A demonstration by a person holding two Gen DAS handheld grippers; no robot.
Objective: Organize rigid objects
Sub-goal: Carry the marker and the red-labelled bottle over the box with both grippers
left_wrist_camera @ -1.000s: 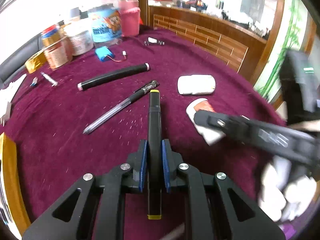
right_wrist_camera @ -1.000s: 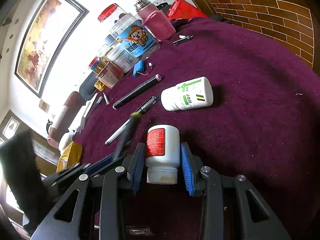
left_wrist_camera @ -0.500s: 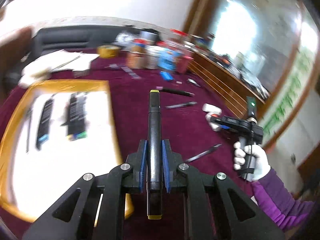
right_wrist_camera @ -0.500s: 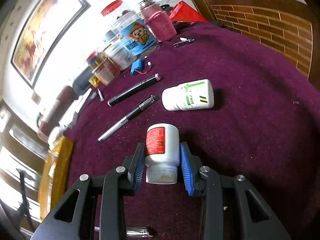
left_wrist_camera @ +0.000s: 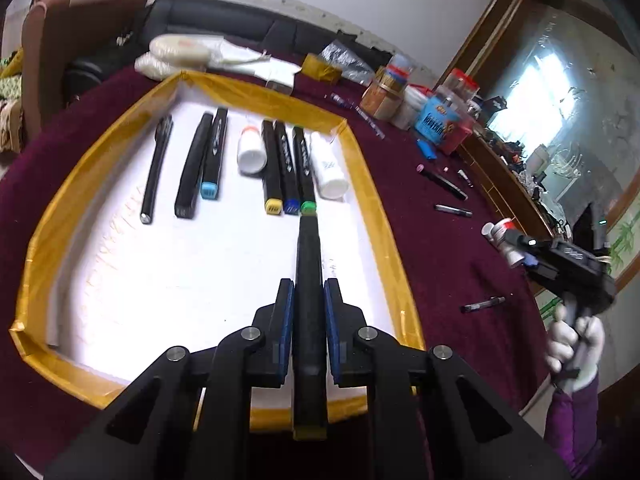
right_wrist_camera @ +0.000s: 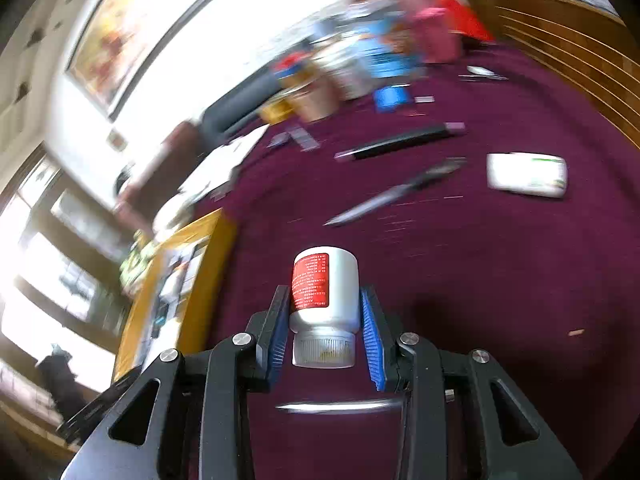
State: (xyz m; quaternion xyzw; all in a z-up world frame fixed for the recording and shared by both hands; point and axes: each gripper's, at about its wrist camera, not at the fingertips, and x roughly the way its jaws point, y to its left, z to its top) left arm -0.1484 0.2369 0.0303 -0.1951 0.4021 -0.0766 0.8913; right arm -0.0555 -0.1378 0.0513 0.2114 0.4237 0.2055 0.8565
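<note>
Swung over the tray (left_wrist_camera: 362,176), left jaws clamp a black marker (left_wrist_camera: 309,280) (yellow-capped); right jaws grip a white bottle (right_wrist_camera: 325,292).

Maroon-clothed table (left_wrist_camera: 432,240) under a yellow-rimmed white tray (left_wrist_camera: 362,168), loose pens (left_wrist_camera: 442,179), jars (left_wrist_camera: 386,94), a white bottle (right_wrist_camera: 527,175).

My desk (left_wrist_camera: 436,248) wears matt maroon cloth, slightly fuzzy. The tray's rim (left_wrist_camera: 372,200) is glossy yellow tape. My marker (left_wrist_camera: 308,280) is matt black plastic; my bottle (right_wrist_camera: 326,284), smooth white plastic.
</note>
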